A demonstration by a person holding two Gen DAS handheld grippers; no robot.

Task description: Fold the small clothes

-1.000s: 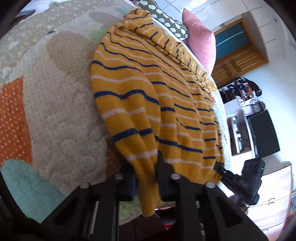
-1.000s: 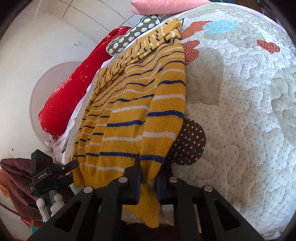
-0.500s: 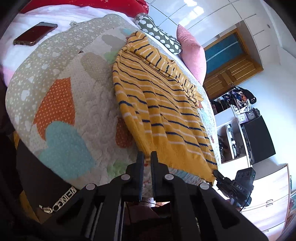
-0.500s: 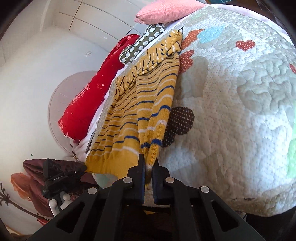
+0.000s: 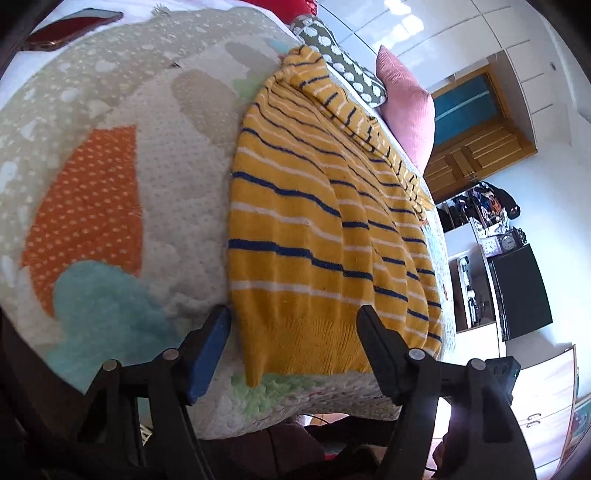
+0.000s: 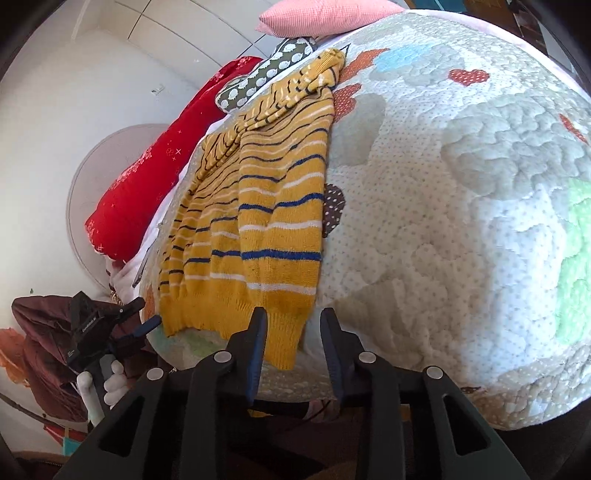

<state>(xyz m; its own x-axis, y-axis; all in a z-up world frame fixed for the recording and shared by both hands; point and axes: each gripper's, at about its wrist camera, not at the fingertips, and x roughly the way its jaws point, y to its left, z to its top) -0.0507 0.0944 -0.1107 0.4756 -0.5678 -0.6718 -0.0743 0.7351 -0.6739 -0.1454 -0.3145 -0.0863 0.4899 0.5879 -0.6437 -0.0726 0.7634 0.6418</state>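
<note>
Looking along both tools, I saw the sweater (image 5: 325, 229) lying flat on the quilt (image 5: 155, 206) just ahead. My left tool (image 5: 295, 325) was spread wide around its hem; my right tool (image 6: 291, 328) stood apart, gripping nothing, at the hem's corner.

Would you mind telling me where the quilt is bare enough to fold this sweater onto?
The quilt lies bare on the right gripper's side of the yellow striped sweater, and around the orange patch on the left gripper's side. The head end is crowded with the pink pillow, dotted pillow and red pillow.
</note>
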